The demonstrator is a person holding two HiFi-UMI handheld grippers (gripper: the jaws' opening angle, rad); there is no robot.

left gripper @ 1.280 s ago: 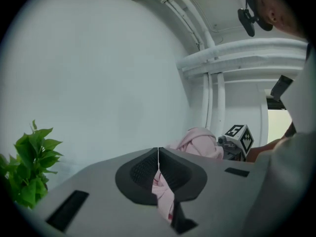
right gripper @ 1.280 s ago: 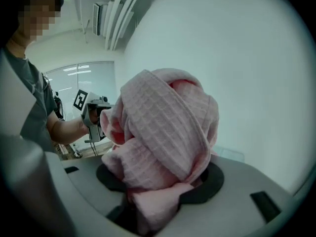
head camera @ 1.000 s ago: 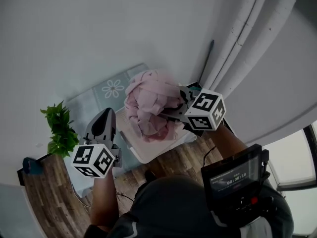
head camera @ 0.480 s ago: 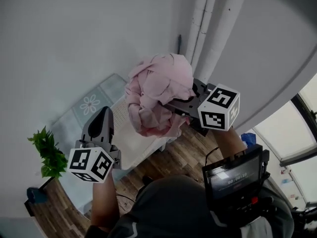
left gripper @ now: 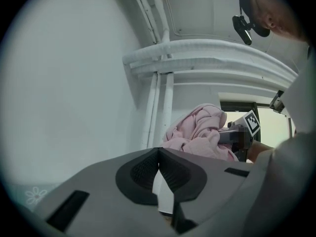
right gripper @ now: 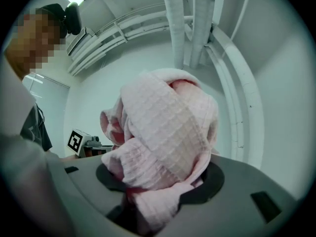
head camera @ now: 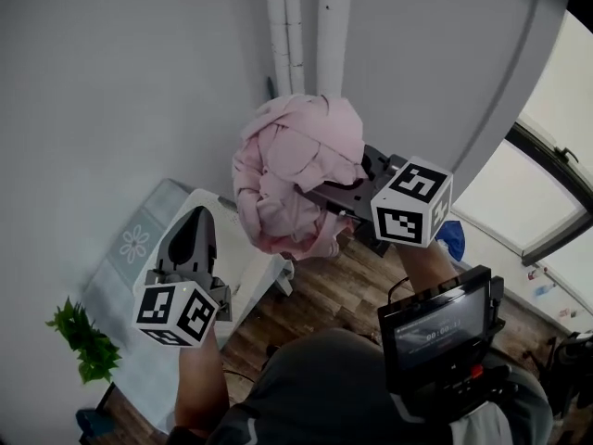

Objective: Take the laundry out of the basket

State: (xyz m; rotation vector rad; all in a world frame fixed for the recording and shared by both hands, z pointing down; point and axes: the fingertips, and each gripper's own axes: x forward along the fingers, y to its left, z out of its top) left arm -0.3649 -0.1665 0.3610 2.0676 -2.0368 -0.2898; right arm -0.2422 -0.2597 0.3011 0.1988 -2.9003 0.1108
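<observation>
Green leaves of one small plant [head camera: 82, 341] sit at the near left on the wood-plank floor [head camera: 324, 295]. Beside it lies one pale blue mat with a white flower print [head camera: 130, 248]. Right of the mat stands one white rectangular laundry basket [head camera: 248, 265], against the grey wall.

Two grippers are in view. The left gripper [head camera: 196, 219] hangs over the basket's left edge in the head view. In the left gripper view [left gripper: 159, 154] its two dark pads meet at the tips, with nothing between them.

One bundle of pink waffle-knit laundry [head camera: 292, 170] is up in the air, clear of the basket and to its right. Behind it, three white pipes [head camera: 334, 26] seem to run up the wall, two thin and one thicker. The right gripper [head camera: 320, 193] pinches this bundle from the right. In the right gripper view [right gripper: 158, 191] the cloth [right gripper: 168, 132] fills the gap between the two jaws and bulges out above them. The left gripper view shows the same bundle [left gripper: 200, 132] to its right.

At the near right, one dark screen unit [head camera: 440, 327] sits at the person's chest. One blue object [head camera: 454, 239] lies on the floor beyond it, below a window [head camera: 556, 156].
</observation>
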